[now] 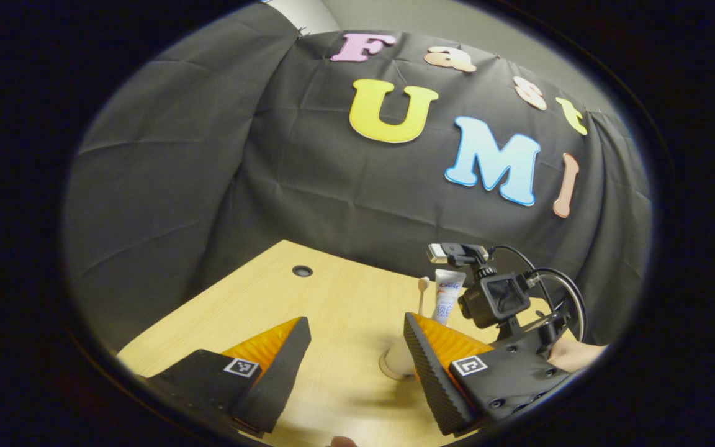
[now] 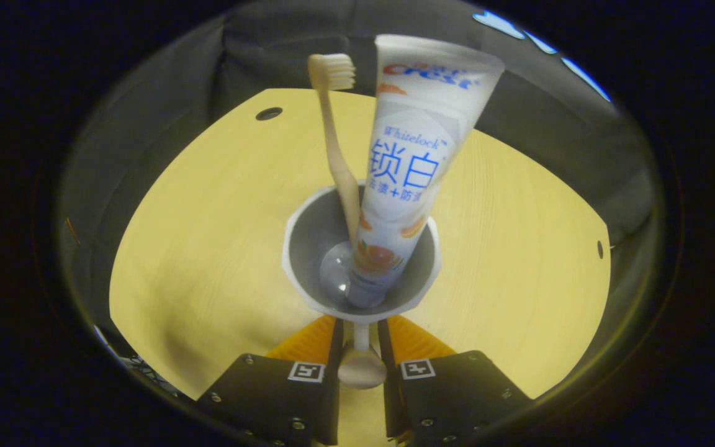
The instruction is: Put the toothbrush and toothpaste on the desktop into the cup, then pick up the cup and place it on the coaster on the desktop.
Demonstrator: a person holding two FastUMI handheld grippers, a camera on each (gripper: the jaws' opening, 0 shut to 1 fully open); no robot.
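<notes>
Desk (image 2: pixel 208 248) of pale wood spreads across the middle of the right gripper view, with a small dark hole (image 2: pixel 269 113) at upper left. Cup (image 2: pixel 308 248) sits at frame centre, seen from above; the right gripper (image 2: pixel 360 347) at the bottom has both fingers pressed on the cup's handle (image 2: pixel 361 366). Toothpaste (image 2: pixel 413 161) stands in the cup, leaning toward upper right, and the toothbrush (image 2: pixel 339 155) stands just left of it, bristles up. In the left gripper view the left gripper (image 1: pixel 357 366) at the bottom is wide apart, holding nothing, above the desk (image 1: pixel 332 298). At lower right there, the cup (image 1: pixel 398 360) peeks from behind one finger (image 1: pixel 432 379), with toothpaste (image 1: pixel 447 298) and toothbrush (image 1: pixel 422 292) rising above it.
</notes>
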